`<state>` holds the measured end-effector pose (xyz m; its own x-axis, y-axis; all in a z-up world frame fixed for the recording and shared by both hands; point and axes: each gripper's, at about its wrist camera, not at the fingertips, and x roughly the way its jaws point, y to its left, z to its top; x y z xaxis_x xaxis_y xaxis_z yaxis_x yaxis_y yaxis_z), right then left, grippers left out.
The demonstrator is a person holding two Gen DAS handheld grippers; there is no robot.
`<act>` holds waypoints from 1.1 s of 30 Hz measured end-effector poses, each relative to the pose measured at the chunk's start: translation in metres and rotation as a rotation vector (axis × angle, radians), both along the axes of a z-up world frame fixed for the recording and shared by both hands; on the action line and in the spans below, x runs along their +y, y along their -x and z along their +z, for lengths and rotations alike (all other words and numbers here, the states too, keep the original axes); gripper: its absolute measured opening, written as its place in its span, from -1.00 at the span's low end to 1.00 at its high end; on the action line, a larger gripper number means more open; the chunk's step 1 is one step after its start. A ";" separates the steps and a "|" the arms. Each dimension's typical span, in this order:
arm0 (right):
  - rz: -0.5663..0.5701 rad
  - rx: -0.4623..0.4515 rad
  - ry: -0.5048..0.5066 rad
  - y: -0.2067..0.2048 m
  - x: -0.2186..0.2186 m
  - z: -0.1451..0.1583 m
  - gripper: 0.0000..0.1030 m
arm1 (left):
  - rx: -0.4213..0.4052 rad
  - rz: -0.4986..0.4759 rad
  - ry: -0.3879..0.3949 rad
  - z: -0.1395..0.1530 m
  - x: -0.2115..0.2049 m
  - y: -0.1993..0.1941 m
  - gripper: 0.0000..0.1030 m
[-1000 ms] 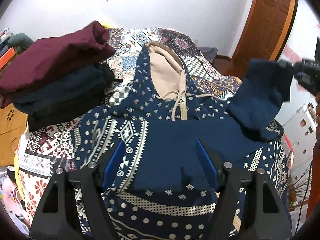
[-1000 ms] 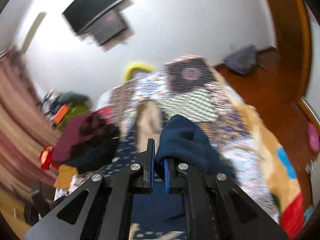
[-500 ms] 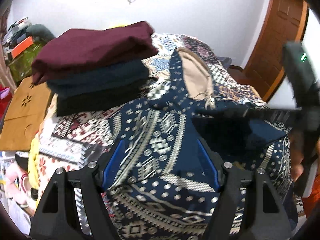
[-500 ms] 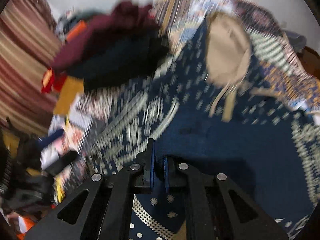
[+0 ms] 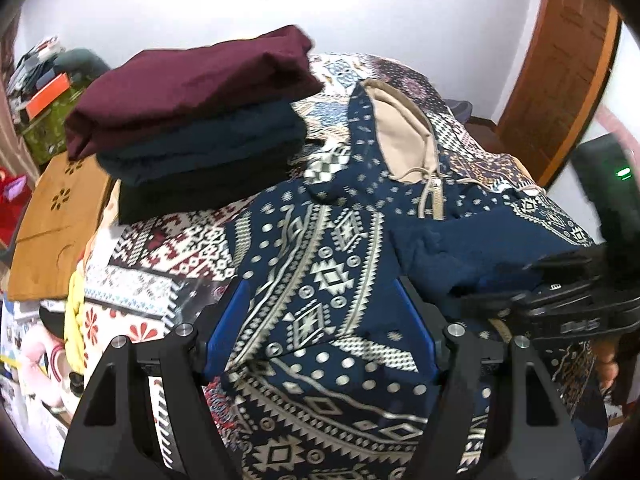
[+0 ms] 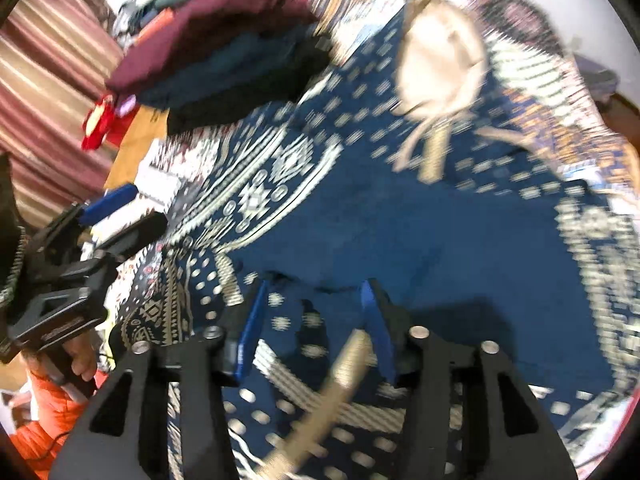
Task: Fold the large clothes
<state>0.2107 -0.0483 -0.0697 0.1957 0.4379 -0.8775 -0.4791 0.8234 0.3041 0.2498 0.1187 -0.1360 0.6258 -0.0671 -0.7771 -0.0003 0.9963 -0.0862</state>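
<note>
A navy hoodie with a cream geometric pattern lies flat on the bed, its beige-lined hood at the far end. Its plain navy sleeve is folded across the chest. My left gripper hovers open over the hoodie's left half, nothing between its blue pads. My right gripper is low over the hoodie's body; its jaws are opening, the pads stand apart and only flat cloth lies below them. In the right wrist view the left gripper shows at the left edge. The right gripper sits beside the sleeve's end.
A stack of folded clothes, maroon on top of dark blue and black, sits on the bed at the hoodie's upper left. A patterned bedspread covers the bed. A brown panel and clutter lie left; a wooden door stands at the right.
The right gripper came down from the upper right with the navy sleeve, laid it across the hoodie, and its shut jaws have parted. The left gripper shifted a little sideways, still open.
</note>
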 end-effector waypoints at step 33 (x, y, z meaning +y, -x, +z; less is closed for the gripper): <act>-0.480 -0.122 0.129 -0.016 -0.196 -0.005 0.10 | 0.140 -0.348 -0.205 -0.057 -0.141 -0.080 -0.57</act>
<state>0.2262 -0.2441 -0.0746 0.4527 0.1634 -0.8766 -0.0634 0.9865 0.1511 0.3301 -0.0219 -0.1929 0.4808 -0.0905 -0.8721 0.3412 0.9356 0.0911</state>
